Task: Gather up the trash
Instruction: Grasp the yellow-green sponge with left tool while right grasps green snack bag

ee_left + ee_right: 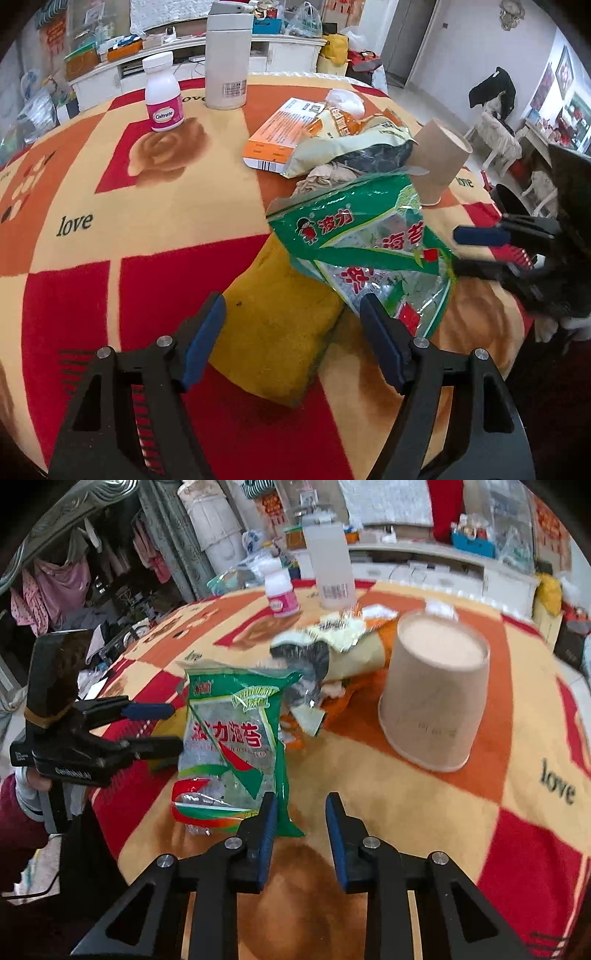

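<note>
A green seaweed snack wrapper (365, 240) lies on the patterned table cloth; it also shows in the right wrist view (232, 738). Behind it lie a yellow-white crumpled bag (351, 144), an orange box (284, 133) and an upturned brown paper cup (439, 158), also in the right wrist view (436, 694). My left gripper (293, 314) is open over a yellow sponge (280, 325), its right finger beside the wrapper. My right gripper (301, 812) is open and empty, its left finger at the wrapper's near corner. Each gripper shows in the other's view, the right one (476, 251) and the left one (162, 727).
A pink-labelled Caltrate bottle (164, 94) and a tall white flask (226, 55) stand at the far side of the table. A cluttered white cabinet (184, 55) runs behind. The table edge drops off at the right (517, 295).
</note>
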`<action>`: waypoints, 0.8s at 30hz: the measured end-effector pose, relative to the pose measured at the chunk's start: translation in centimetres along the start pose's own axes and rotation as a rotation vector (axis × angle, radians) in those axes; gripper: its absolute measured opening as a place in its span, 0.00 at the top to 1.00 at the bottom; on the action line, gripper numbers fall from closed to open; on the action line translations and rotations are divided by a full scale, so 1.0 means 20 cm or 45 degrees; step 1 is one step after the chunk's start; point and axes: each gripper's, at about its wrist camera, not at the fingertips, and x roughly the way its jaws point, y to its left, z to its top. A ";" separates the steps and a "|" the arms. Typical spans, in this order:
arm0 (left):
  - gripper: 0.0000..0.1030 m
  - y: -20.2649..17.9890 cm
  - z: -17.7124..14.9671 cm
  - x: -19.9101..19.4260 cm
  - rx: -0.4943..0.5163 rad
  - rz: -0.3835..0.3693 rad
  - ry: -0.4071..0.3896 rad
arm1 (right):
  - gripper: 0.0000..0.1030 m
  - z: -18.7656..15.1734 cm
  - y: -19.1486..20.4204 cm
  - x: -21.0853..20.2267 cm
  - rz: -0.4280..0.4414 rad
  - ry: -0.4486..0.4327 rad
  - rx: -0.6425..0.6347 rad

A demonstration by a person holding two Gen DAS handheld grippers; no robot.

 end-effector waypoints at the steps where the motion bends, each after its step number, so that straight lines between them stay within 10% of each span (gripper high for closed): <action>1: 0.26 0.01 0.01 0.01 0.005 0.000 0.003 | 0.45 0.01 0.02 0.00 0.017 0.000 0.000; 2: 0.26 0.02 0.01 0.02 0.016 0.001 0.007 | 0.27 0.02 0.04 0.01 0.042 0.000 0.005; 12: 0.27 0.08 0.04 0.07 0.075 -0.022 0.077 | 0.26 0.01 0.07 0.02 0.062 0.022 0.051; 16: 0.62 0.14 0.04 0.01 -0.041 0.020 0.032 | 0.25 0.03 0.07 0.03 0.077 0.012 0.083; 24: 0.73 0.29 -0.06 -0.18 -0.332 0.090 -0.064 | 0.16 0.15 0.23 0.16 0.030 0.023 0.087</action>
